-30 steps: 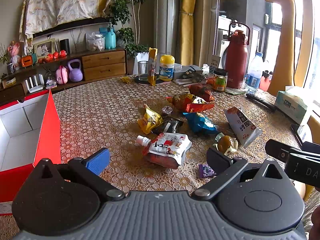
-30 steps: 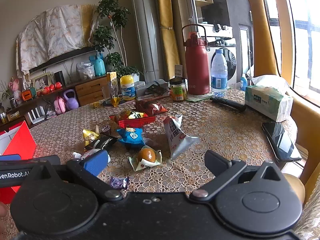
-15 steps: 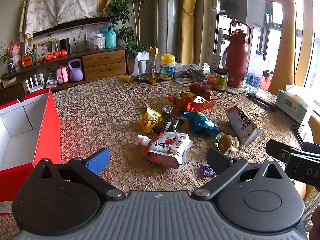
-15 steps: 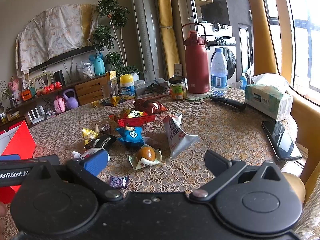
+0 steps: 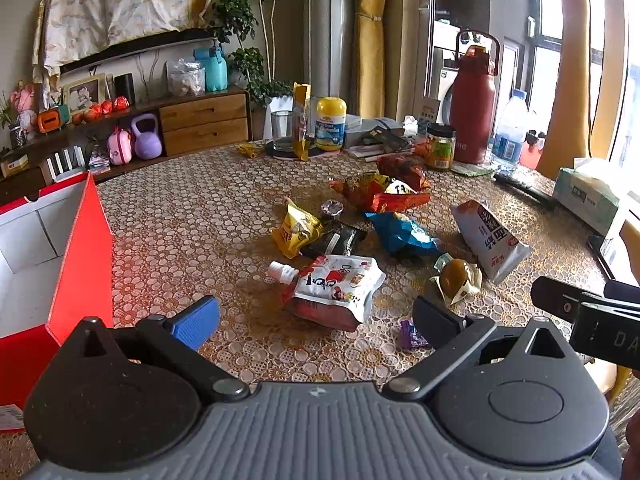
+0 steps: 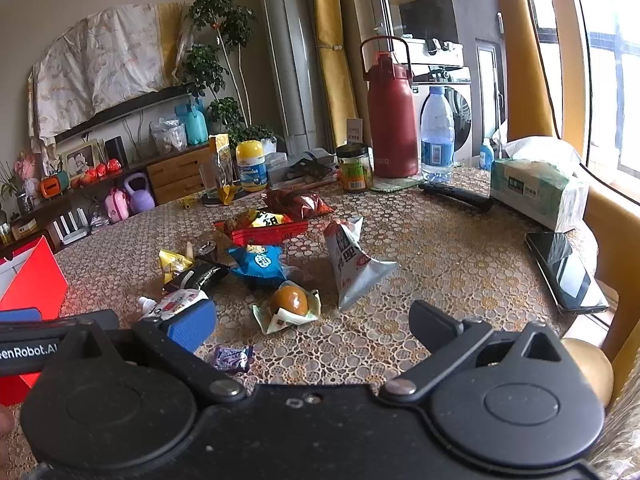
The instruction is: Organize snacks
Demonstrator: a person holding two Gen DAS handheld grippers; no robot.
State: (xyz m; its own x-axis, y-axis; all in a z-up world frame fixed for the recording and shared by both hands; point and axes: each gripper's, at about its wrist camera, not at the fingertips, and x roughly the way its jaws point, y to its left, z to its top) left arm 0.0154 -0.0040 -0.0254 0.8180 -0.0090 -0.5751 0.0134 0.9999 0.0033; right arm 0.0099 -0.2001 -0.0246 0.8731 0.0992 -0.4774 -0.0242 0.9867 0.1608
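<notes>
Very little is changed from 1 second ago: in both views the scene is shifted only slightly, and no snack is moved. From this it is judged that the sorting is not yet begun and that a first pick is being lined up.

The left gripper (image 5: 316, 318) is held low over the near edge of the lace-patterned table (image 5: 192, 216), its jaws spread wide with nothing between them. The right gripper (image 6: 312, 326) is held alongside, to its right, jaws likewise spread and empty.

The snacks are scattered across the middle of the table. 9 are counted: 1 white-and-red spouted drink pouch (image 5: 336, 284) nearest the left gripper, 1 small purple wrapped candy (image 6: 232, 358) just right of it, 1 brown egg in a clear-and-yellow wrapper (image 6: 290, 304), 1 silver-and-white foil bag (image 6: 352, 264), 1 blue crinkled packet (image 6: 258, 264), 1 black flat packet (image 5: 336, 240), 1 yellow small packet (image 5: 296, 230), 1 red-and-yellow bag (image 5: 380, 196) and 1 dark red bag (image 6: 298, 202) farthest off. A small round wrapped item beside the yellow packet is too small to be identified.

1 open red cardboard box with a white interior (image 5: 80, 248) is stood at the left edge of the table; no snack is seen in the visible part. It is judged to be the likely destination, well apart from the pile.
</notes>
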